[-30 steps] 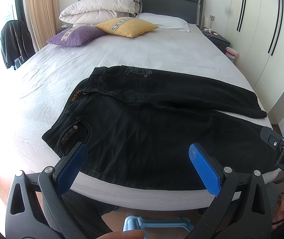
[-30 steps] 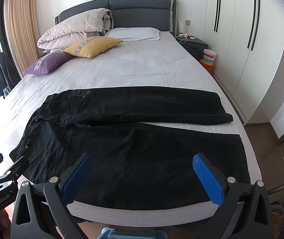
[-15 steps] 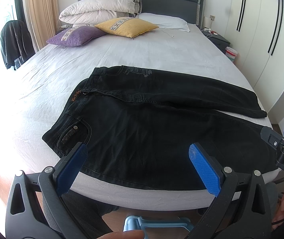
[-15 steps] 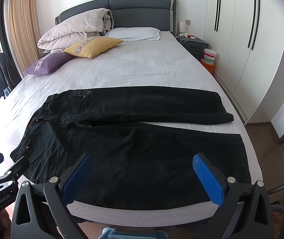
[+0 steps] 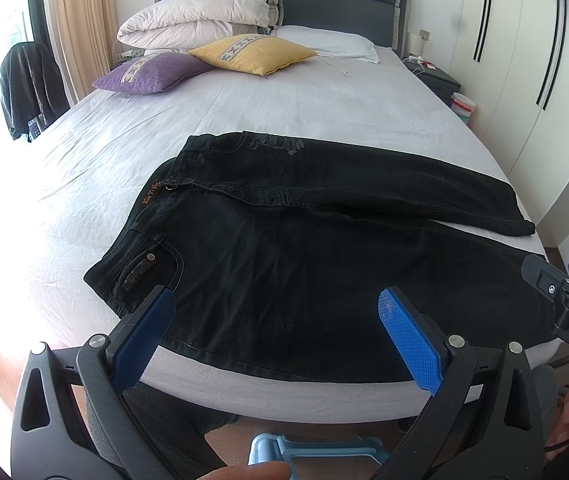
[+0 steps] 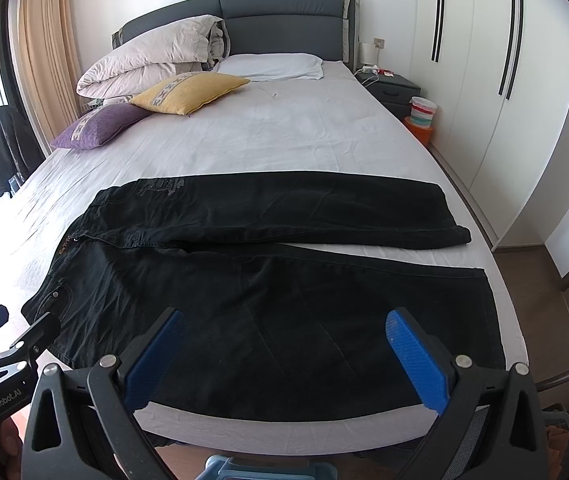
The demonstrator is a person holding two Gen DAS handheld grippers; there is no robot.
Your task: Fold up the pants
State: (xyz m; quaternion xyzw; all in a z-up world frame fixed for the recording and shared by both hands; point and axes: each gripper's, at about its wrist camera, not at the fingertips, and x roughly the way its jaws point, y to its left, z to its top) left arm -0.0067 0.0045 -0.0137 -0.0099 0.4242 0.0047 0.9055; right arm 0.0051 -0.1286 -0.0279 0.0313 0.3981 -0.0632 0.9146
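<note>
1. Two risks stand out first: the black pants (image 6: 268,300) lie spread flat across the foot of the bed (image 6: 284,140), waist to the left, both legs running right, and the near leg's edge sits at the mattress edge. A pull toward the person would likely drag it off the side.
2. Pinching only the top layer of denim is another likely slip; the fold would then come out skewed, with the lower layer left behind.
3. Sheet fabric could get caught with the pants if a finger digs too low.
4. Left gripper (image 5: 276,336) hovers short of the bed, above the near edge by the waist and front pocket, jaws spread wide and empty, touching nothing.
5. Right gripper (image 6: 284,356) hovers likewise over the near leg toward the hem end, jaws wide apart, holding nothing.
6. Both point forward across the bed, side by side, level with each other.
</note>
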